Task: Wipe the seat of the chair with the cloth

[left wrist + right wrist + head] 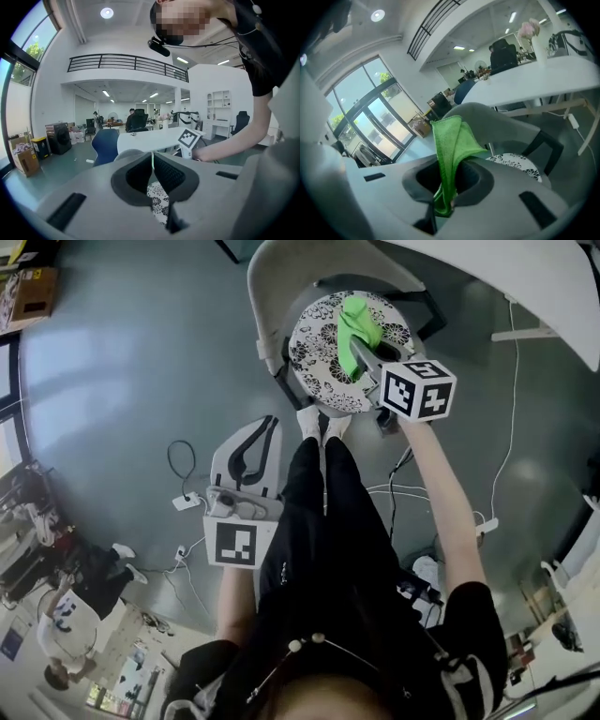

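Cloth, green, hangs pinched in my right tongs over the patterned chair seat; left tongs closed, empty, aside. I should lower it flat, then sweep across evenly.

1. Two grippers: left gripper and right gripper.
2. Two marker cubes, one behind the left claw, the other behind the right claw.
3. One green cloth, pinched in the right claw.
4. One chair, with one patterned seat just under the right claw.
5. Two white shoes, one and one, between the two claws.
6. One white table, beyond the right claw.
7. At least two bystanders, well apart from the left claw, on its outer side.
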Tool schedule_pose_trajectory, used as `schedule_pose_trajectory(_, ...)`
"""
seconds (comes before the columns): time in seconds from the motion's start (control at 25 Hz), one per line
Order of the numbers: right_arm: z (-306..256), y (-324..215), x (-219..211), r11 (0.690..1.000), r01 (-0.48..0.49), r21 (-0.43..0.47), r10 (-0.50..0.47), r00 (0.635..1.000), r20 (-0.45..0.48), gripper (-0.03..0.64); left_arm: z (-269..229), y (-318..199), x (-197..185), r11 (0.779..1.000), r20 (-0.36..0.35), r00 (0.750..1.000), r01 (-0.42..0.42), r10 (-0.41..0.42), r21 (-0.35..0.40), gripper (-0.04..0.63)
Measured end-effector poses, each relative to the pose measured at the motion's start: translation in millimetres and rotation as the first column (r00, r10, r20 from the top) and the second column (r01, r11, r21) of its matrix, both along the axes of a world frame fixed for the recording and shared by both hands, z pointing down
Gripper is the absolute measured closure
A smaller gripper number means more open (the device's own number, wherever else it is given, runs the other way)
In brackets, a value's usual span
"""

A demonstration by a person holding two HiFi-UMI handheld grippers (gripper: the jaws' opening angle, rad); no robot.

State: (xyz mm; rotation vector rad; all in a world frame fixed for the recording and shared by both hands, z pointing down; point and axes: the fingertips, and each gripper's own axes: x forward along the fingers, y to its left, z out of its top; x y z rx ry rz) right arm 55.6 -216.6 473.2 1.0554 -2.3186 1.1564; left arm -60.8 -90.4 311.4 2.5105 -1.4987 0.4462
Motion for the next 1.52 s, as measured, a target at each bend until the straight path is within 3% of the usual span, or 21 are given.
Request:
schedule_pose_trajectory(0.12, 57.3, -23.1, -19.0, 0.996, -0.018, -0.089, 0.021, 0.999, 0.031, 0.572, 35.2, -2.6, 2.7, 0.998, 0.034, 0.999, -0.019, 0.02, -0.052, 0.578)
schedule_pose_trajectory(0.44, 187.6, -56.1, -54.4, 0.96, -0.066, -0.271, 0.087, 0.994, 0.067, 0.572, 101.5, 4.9, 4.0, 0.985, 0.001, 1.0, -0.011, 0.012, -0.171, 0.578)
schedule_pose_trajectory(0.64, 247.7, -64.4, -79.1, 0.939, -0.077, -0.334, 0.111, 0.99, 0.083, 0.572, 125.6, 17.4, -0.3, 0.97, -0.002, 1.0, -0.008, 0.008, -0.245, 0.578)
schedule_pose_trajectory(0.84, 294.6, -62.8, -87.8, 0.92, -0.057, -0.387, 0.083, 0.995, 0.051, 0.571, 134.9, 14.9, 2.8, 0.966, -0.011, 1.0, -0.022, 0.019, -0.258, 0.578)
schedule_pose_trajectory(1.16, 311.2, -73.3, -49.1, 0.918, -0.101, -0.385, 0.1, 0.995, -0.023, 0.571, 138.1, 12.1, 3.5, 0.965, -0.019, 1.0, -0.025, 0.021, -0.26, 0.578)
schedule_pose_trajectory(1.52, 315.4, -64.8, 36.7, 0.91, -0.181, -0.372, 0.126, 0.978, -0.166, 0.571, 134.4, 5.5, 10.8, 0.971, -0.055, 0.998, -0.044, 0.031, -0.237, 0.578)
